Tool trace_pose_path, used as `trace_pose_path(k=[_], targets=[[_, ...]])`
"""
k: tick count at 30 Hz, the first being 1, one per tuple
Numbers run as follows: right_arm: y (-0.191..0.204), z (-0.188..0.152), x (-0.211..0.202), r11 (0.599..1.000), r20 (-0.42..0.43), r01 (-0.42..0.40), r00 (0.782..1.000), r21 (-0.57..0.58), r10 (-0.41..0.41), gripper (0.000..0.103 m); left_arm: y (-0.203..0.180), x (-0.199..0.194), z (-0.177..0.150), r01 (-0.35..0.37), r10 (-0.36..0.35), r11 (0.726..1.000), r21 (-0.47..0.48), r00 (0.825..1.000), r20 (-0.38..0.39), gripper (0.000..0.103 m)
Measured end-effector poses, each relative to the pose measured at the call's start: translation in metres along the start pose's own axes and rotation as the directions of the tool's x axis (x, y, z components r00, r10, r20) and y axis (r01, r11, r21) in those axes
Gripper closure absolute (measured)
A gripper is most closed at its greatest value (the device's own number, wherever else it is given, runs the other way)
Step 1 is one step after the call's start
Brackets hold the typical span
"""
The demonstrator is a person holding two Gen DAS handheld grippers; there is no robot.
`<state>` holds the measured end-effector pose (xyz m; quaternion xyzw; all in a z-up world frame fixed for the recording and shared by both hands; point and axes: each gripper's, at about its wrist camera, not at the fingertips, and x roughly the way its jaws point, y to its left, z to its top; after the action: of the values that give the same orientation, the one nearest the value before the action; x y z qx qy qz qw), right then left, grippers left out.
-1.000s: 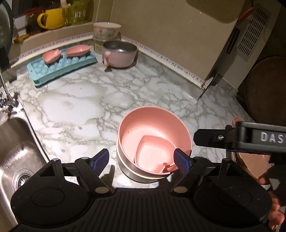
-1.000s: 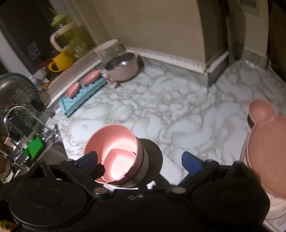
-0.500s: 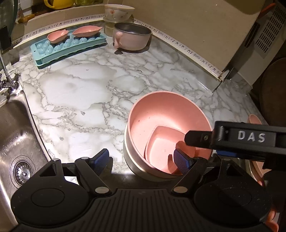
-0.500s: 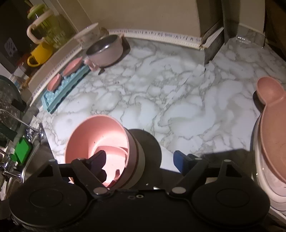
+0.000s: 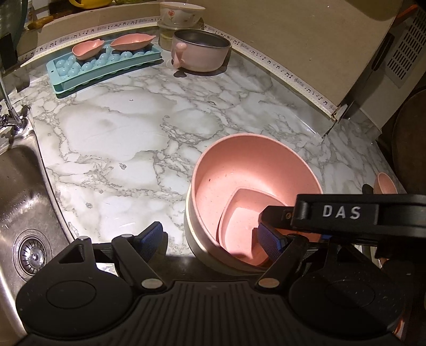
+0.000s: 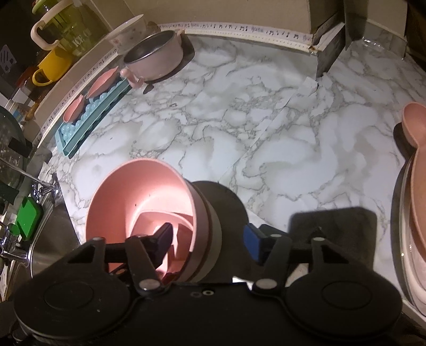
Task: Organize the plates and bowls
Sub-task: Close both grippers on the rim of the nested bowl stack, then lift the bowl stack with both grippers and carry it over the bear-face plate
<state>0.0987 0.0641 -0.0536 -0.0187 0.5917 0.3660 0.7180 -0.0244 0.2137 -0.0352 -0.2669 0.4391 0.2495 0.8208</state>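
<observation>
A pink bowl (image 5: 255,170) nests in a cream bowl (image 5: 194,239) at the counter's front edge; a small pink square dish (image 5: 237,226) lies inside. The stack also shows in the right wrist view (image 6: 143,191). My right gripper (image 6: 207,239) is open and straddles the stack's right wall, one finger inside and one outside. My left gripper (image 5: 213,237) is open, with its right finger inside the bowl and its left finger over bare counter. A stack of pink plates (image 6: 415,207) stands at the right.
A steel sink (image 5: 18,202) lies to the left. At the back are a teal ice tray (image 5: 103,69) with two small pink dishes, a pink handled pot (image 5: 202,50) and a floral bowl (image 5: 181,13). The counter is marble (image 5: 119,127).
Both grippers moved in closer to the bowl stack. The right gripper's finger went inside the pink bowl and now straddles its wall. The left gripper shifted left.
</observation>
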Motion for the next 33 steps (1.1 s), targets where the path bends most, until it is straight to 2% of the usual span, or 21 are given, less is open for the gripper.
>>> trace_pose_path(k=[2,4,9,19,27,33], targets=[[0.0,-0.001,0.002,1.0,-0.01,-0.01,1.0,0.006,0.01,0.054,0.0,0.001,0.0,0.009,-0.009,1.0,-0.004,1.0,-0.006,0.035],[0.0,-0.002,0.004,1.0,-0.021,-0.018,1.0,0.012,0.018,0.061,0.001,0.003,0.001,0.015,-0.015,1.0,-0.005,1.0,-0.017,0.038],[0.001,-0.003,0.005,0.999,-0.028,-0.032,0.999,0.021,0.032,0.068,0.002,0.005,0.001,0.024,-0.025,1.0,-0.015,0.999,-0.03,0.054],[0.0,-0.005,0.002,1.0,-0.007,-0.011,1.0,0.027,0.011,0.079,0.002,0.004,0.001,0.018,-0.018,1.0,-0.015,0.999,-0.037,0.059],[-0.002,-0.009,-0.006,1.0,0.02,0.007,1.0,0.028,-0.008,0.079,-0.005,-0.003,0.002,0.026,-0.025,1.0,0.011,0.999,-0.032,0.059],[-0.006,-0.008,-0.026,0.999,0.059,0.011,0.998,0.039,-0.013,0.079,-0.022,-0.019,0.007,0.051,-0.05,0.997,0.054,0.999,-0.008,0.059]])
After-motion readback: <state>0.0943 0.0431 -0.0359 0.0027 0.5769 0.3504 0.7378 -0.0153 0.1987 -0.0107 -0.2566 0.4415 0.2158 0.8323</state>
